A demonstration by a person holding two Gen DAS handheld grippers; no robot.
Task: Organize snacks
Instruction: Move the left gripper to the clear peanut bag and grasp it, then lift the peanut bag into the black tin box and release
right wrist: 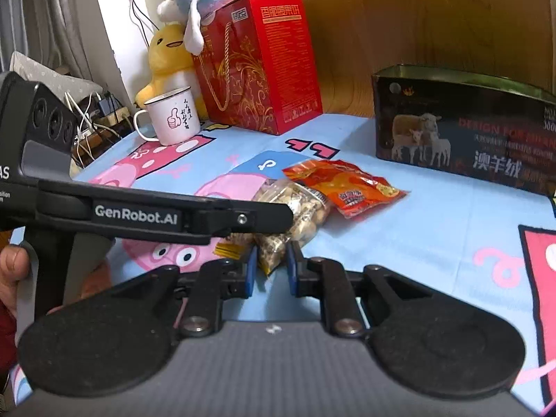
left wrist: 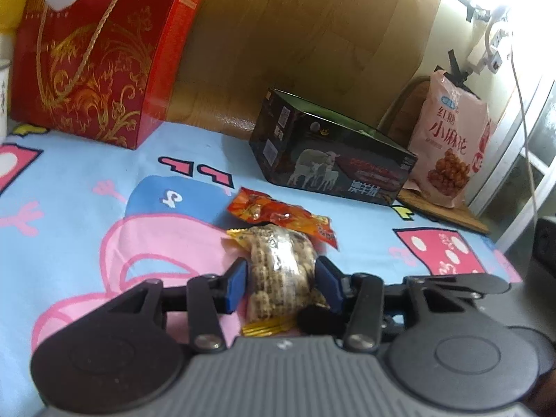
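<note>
A clear peanut packet [left wrist: 278,271] lies on the blue cartoon cloth, touching an orange snack packet [left wrist: 278,215] behind it. My left gripper [left wrist: 281,283] has its blue pads on both sides of the peanut packet, closed against it. In the right wrist view the peanut packet [right wrist: 299,208] and orange packet [right wrist: 351,184] lie ahead. My right gripper [right wrist: 271,267] has its pads narrowly apart around the packet's near corner; the left gripper's body crosses in front. A dark open tin box [left wrist: 330,153] with sheep on it stands behind, also in the right wrist view [right wrist: 465,128].
A red gift box [left wrist: 100,59] with rope handle stands at the back left, also in the right wrist view [right wrist: 264,66]. A pink snack bag [left wrist: 448,142] leans at the back right. A white mug [right wrist: 172,116] and plush toys [right wrist: 170,59] stand beside the red box.
</note>
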